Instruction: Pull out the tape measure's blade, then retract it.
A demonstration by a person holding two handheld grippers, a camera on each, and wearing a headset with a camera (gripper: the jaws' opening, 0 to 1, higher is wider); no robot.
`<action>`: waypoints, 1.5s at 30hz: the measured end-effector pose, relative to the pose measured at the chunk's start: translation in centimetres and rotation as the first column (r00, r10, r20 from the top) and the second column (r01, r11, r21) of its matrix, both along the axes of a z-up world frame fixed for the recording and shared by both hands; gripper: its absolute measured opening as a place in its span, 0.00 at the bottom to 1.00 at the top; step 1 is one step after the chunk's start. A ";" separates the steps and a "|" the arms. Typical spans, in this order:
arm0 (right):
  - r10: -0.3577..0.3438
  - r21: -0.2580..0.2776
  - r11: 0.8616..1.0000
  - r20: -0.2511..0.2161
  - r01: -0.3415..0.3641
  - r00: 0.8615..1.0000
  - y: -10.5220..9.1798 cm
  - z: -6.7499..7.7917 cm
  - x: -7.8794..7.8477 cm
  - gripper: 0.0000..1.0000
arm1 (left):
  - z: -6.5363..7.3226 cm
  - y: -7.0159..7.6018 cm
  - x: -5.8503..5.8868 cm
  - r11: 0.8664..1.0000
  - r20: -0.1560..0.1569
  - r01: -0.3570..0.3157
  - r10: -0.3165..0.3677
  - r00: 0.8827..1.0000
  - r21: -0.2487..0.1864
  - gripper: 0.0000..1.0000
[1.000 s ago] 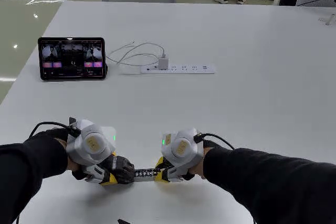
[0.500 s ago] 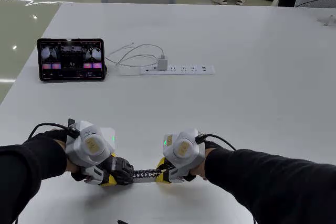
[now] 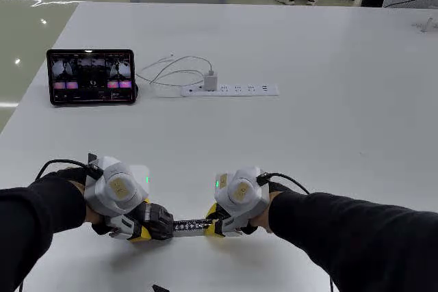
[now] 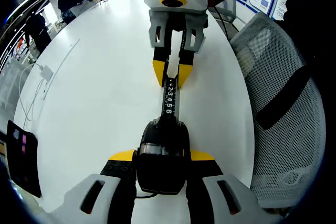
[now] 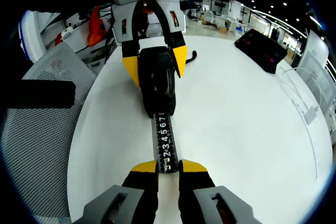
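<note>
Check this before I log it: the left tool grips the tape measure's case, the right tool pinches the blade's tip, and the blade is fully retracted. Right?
Not retracted: the right gripper view shows a short numbered stretch of blade out between the case and the right tool. The left tool grips the case, as you say.

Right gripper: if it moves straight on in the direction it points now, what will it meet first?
Probably the black tape measure case, held in the left gripper, at the far end of the short numbered blade that the right gripper pinches.
</note>
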State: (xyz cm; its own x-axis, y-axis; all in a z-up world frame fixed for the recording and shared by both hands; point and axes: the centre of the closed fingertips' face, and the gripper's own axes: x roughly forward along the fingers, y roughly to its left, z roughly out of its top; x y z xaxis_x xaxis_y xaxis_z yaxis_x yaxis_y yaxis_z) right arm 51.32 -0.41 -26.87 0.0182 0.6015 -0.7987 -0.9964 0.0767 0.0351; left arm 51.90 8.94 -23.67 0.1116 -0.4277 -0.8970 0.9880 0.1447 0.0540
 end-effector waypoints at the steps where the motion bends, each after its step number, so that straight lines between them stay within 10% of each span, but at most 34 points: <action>1: 0.001 -0.001 1.000 0.000 -0.001 1.000 0.0 0.0 0.0 0.10 | 0.0 0.0 0.0 1.000 0.000 0.000 0.000 1.000 0.000 0.31; 45: -0.011 -0.011 1.000 -0.007 0.011 1.000 -1.8 -0.1 0.0 0.10 | 0.0 0.0 0.0 1.000 0.003 -0.002 0.002 1.000 -0.001 0.31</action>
